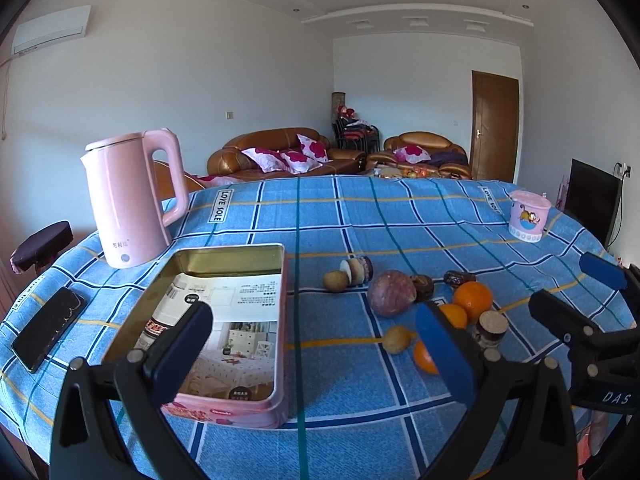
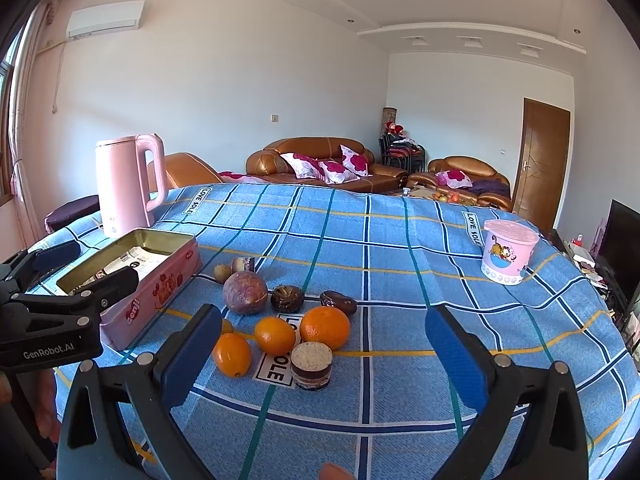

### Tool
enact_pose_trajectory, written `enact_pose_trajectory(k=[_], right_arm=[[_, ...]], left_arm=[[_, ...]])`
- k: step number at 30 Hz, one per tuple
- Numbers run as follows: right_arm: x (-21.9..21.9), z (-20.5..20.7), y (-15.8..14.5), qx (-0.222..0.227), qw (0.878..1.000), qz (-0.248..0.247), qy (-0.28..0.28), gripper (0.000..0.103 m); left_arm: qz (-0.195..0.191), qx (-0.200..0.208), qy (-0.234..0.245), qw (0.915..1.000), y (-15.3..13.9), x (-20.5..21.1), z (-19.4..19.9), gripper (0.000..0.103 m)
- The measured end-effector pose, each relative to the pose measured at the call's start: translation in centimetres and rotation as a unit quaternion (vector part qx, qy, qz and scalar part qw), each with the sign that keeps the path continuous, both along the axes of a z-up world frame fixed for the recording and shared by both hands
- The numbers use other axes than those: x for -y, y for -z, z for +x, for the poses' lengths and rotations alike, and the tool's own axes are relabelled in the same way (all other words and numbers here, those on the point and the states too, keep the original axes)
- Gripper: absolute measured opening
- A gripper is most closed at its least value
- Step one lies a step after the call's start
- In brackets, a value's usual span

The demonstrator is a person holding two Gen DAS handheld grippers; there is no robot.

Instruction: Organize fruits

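both grippers spread and empty above the fruit pile, pink tin waiting

the left gripper (image 1: 316, 344) hangs wide over the open pink tin (image 2: 160, 284); the right gripper (image 2: 324, 344) frames three oranges (image 2: 275, 335) loose on the checked cloth (image 2: 400, 248). the purple fruit (image 2: 245, 293) sits at their 11 o'clock, the tin at 10. best to centre on one orange, close gently, lift clear of the small jar (image 2: 311, 365).
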State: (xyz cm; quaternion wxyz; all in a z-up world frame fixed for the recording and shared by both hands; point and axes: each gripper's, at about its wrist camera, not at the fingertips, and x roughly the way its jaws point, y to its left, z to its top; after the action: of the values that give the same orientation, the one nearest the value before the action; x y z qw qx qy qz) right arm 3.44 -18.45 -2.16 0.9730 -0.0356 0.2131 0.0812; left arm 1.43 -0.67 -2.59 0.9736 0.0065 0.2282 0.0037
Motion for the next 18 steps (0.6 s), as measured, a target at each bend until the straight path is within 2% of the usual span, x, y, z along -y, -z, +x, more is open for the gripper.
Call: enact_pose_trajectory(k=[12, 18], right_arm=[[0.5, 0.7, 1.7, -0.012, 1.0, -0.008, 0.002, 0.102], [1.0, 1.6, 3.4, -0.031, 0.999, -0.009, 0.004, 0.102]], left_arm=[[-0.002, -0.019, 0.0, 0.9998, 1.4, 0.3, 1.0, 0.103], [-0.001, -0.039, 0.017, 0.9991, 3.0, 1.3, 2.0, 0.103]])
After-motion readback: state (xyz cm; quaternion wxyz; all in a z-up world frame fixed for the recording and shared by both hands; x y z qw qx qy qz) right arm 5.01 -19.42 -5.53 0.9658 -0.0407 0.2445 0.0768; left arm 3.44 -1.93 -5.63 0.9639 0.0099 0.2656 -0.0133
